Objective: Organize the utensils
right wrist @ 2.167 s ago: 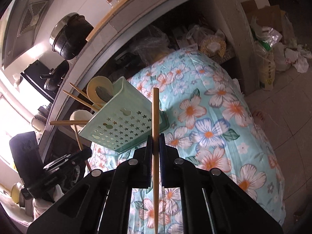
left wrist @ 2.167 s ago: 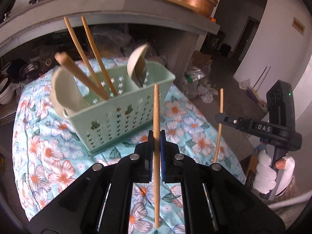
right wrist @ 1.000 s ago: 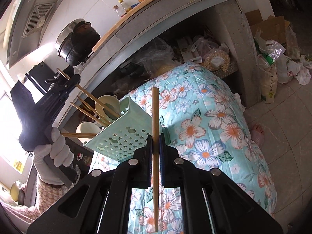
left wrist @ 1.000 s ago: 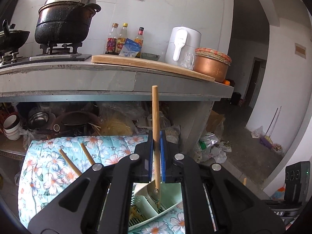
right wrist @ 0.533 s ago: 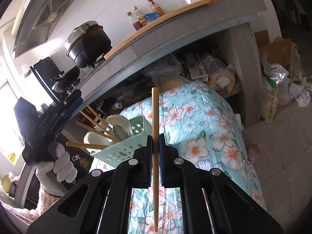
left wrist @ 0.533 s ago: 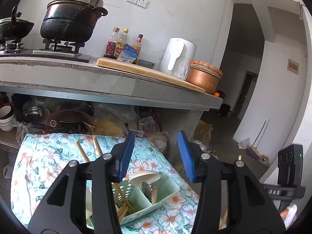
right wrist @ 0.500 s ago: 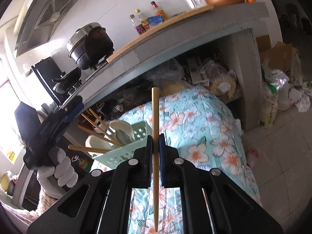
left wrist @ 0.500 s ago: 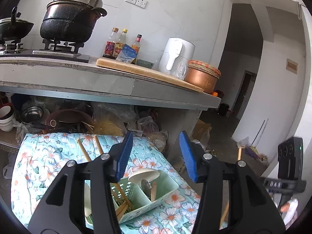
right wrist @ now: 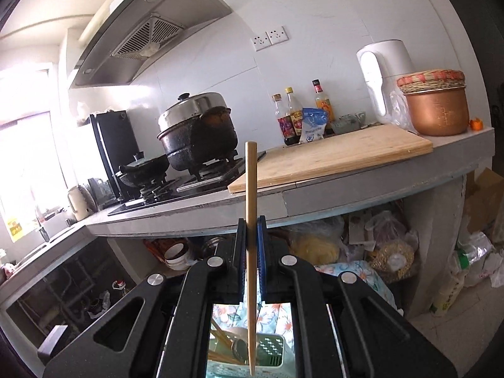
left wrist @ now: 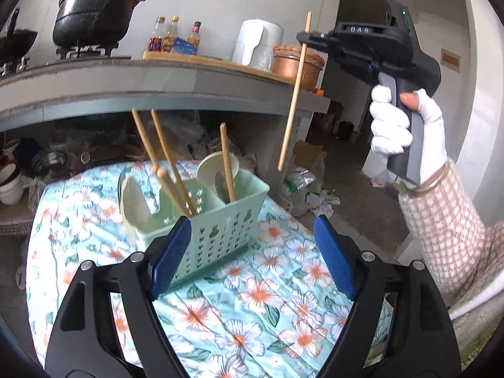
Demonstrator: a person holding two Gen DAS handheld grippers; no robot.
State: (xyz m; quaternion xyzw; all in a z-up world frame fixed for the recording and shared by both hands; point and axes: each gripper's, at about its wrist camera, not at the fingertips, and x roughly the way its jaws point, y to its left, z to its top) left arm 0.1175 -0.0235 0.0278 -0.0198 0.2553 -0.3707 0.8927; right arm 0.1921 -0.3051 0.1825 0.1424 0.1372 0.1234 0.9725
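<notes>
Right gripper (right wrist: pixel 251 245) clamps a chopstick (right wrist: pixel 251 220) mid-shaft: light, stiff, probably slippery. Left gripper (left wrist: pixel 250 252) is opening, nothing between its jaws.

mint green caddy (left wrist: pixel 226 230) with upright chopsticks (left wrist: pixel 167 160) and spoons (left wrist: pixel 135 204)

caddy (right wrist: pixel 271 351) mostly hidden, bottle labels (left wrist: pixel 162 42) unreadable
</notes>
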